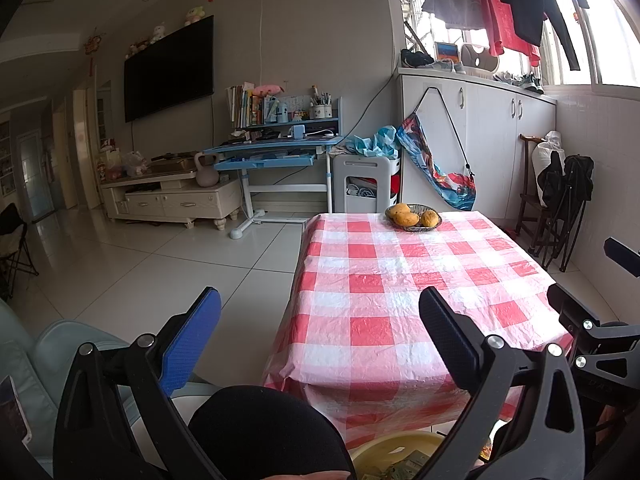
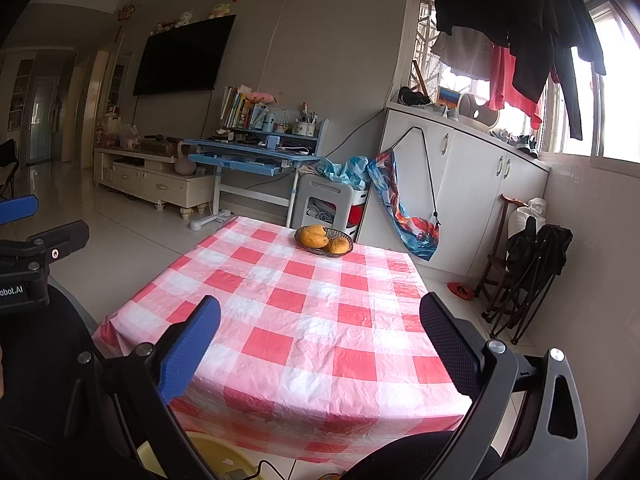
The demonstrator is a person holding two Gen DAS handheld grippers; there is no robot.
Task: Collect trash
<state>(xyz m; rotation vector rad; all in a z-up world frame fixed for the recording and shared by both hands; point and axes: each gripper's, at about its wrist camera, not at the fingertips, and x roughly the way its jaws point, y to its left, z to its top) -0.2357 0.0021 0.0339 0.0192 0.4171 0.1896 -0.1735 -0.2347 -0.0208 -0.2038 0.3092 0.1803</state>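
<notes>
Through the left wrist camera, my left hand-held gripper (image 1: 320,308) is spread wide with nothing between its blue finger and its black finger, held low in front of the near edge of the tabletop (image 1: 424,280), which wears a red-and-white checked cloth. At the far end of it sits a dark fruit basket (image 1: 414,218) with three mangoes; the rest of the cloth I can see is bare. My knee (image 1: 264,432), in black, fills the bottom middle of the view, and just right of it, below the table edge, a yellow basin (image 1: 394,452) shows only its upper rim and some papery scraps (image 1: 408,465) that I cannot make out clearly; the frame cuts off the rest. At the right edge, parts of my right hand-held gripper (image 1: 592,320) poke in. Through the right wrist camera, the right hand-held gripper (image 2: 320,308) is likewise spread and empty over the near part of the same checked tabletop (image 2: 304,320), with the fruit basket (image 2: 324,242) at the far end. The yellow basin (image 2: 212,456) appears again at the bottom, mostly hidden by the gripper frame and cut by the edge, its contents barely visible. The left hand-held gripper (image 2: 24,220) enters partly at the left edge.
</notes>
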